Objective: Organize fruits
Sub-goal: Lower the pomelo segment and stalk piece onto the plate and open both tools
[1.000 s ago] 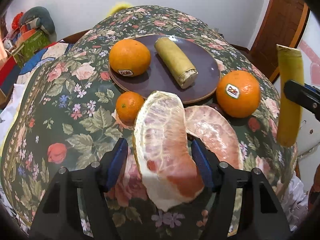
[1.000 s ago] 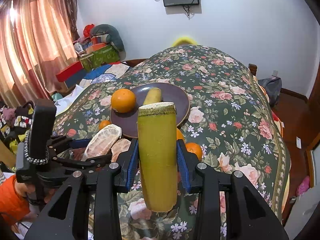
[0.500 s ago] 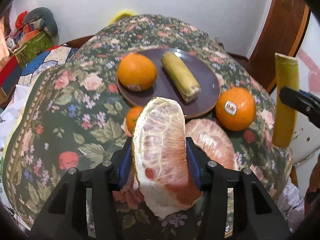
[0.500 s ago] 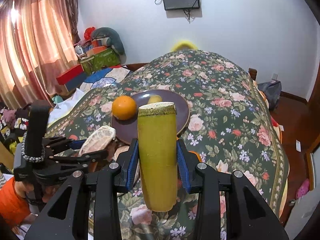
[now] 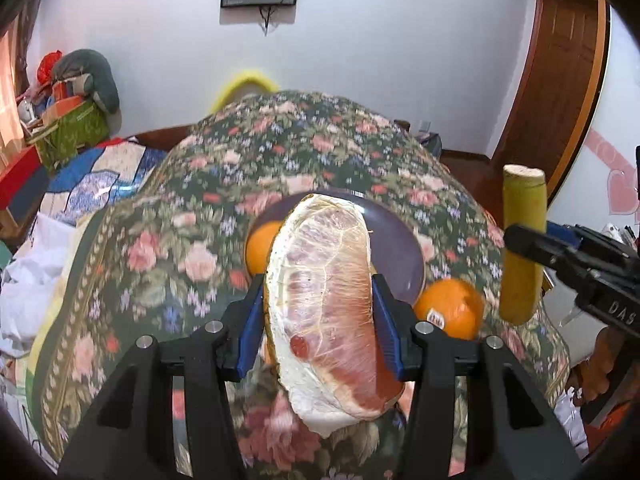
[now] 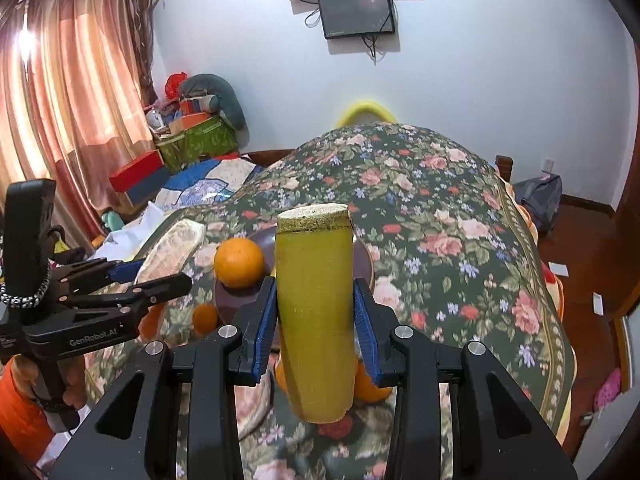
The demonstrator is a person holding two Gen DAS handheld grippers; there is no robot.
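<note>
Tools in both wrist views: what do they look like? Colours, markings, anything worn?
Both tools are black angular frames with blue finger pads and silver screw heads. The left tool carries white "GenRobot.AI" lettering on its body, a tall black handle and a black-and-white braided cord. The right tool shows white letters "DAS" on its side. An orange sleeve shows below the left tool's handle.

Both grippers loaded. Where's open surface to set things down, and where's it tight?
Free: the floral tablecloth beyond and right of the dark purple plate, out to its far edge. Crowded: near the plate, where a large orange, a small orange and a stickered orange cluster.
</note>
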